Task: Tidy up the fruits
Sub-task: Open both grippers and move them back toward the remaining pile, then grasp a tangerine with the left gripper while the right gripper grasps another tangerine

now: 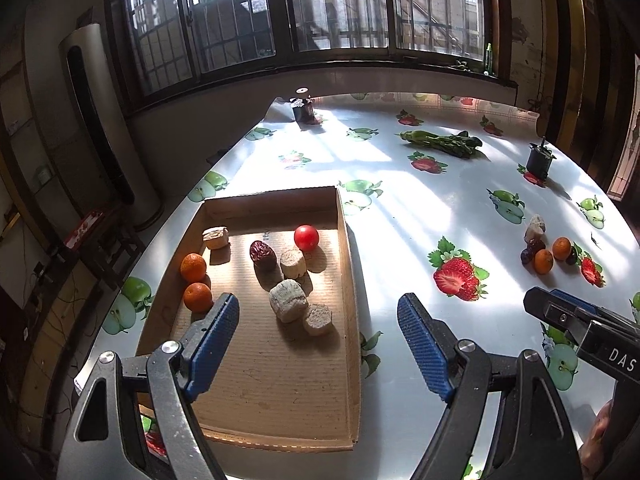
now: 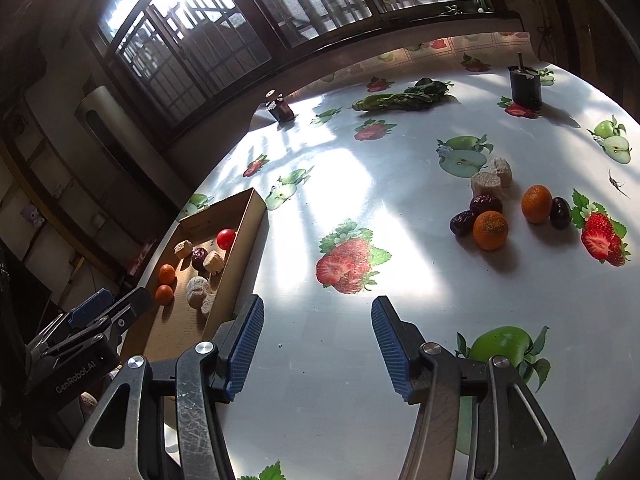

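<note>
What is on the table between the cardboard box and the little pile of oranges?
Nothing real. Between the cardboard box and the pile of oranges there is only bare tablecloth with a printed strawberry, clearest in the right wrist view.

A shallow cardboard tray (image 1: 348, 248) lies flat near the table's left edge. Inside it sit a red cherry tomato (image 1: 306, 237) by the far right wall, two small oranges (image 1: 195, 280) touching at the left wall, a dark red date (image 1: 263, 255) and four pale, rough cylindrical pieces (image 1: 288, 301). Well apart to the right, a loose cluster lies on the table (image 2: 360, 208): two oranges (image 2: 490, 230), three dark dates (image 2: 485, 204) and two pale pieces (image 2: 486, 185).
</note>
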`<state>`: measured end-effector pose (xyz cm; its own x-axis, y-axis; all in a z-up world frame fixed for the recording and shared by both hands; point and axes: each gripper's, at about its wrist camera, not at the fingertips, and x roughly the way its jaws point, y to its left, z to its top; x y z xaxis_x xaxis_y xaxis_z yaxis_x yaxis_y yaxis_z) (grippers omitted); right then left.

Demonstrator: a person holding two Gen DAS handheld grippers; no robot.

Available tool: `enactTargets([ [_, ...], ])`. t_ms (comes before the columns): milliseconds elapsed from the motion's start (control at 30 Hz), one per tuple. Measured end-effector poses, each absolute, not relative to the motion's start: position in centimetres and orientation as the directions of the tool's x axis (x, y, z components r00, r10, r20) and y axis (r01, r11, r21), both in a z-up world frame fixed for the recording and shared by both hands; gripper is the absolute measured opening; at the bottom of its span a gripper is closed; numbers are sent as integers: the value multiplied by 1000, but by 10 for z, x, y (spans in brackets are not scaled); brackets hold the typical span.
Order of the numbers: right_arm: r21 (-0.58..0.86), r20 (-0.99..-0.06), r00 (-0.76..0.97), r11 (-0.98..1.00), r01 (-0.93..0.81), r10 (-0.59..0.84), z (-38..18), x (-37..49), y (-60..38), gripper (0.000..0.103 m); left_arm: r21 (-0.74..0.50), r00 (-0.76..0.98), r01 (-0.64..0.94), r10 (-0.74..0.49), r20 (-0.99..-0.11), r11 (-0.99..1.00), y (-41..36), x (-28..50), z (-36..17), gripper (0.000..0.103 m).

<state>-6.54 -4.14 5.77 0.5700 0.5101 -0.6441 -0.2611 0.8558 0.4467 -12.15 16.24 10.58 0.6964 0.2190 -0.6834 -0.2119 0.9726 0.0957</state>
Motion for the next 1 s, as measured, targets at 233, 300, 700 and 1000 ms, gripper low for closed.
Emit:
enactTargets([
  [233, 441, -638, 610, 872, -211, 470, 63, -63, -80, 60, 75, 688, -179, 179, -703, 981, 153, -114, 105, 81],
  [300, 427, -643, 632, 887, -175, 434, 65, -64, -104, 60, 66, 688, -171, 167, -706, 983, 149, -112, 104, 81],
  [700, 285, -750, 627, 958, 24, 208, 62, -43, -227, 63, -46, 635, -60, 3, -773, 997, 109, -84, 83, 81],
  [1000, 272, -749, 611, 960, -71, 258, 62, 10, -203, 54, -64, 614, 40, -76, -786, 997, 66, -69, 76, 81],
])
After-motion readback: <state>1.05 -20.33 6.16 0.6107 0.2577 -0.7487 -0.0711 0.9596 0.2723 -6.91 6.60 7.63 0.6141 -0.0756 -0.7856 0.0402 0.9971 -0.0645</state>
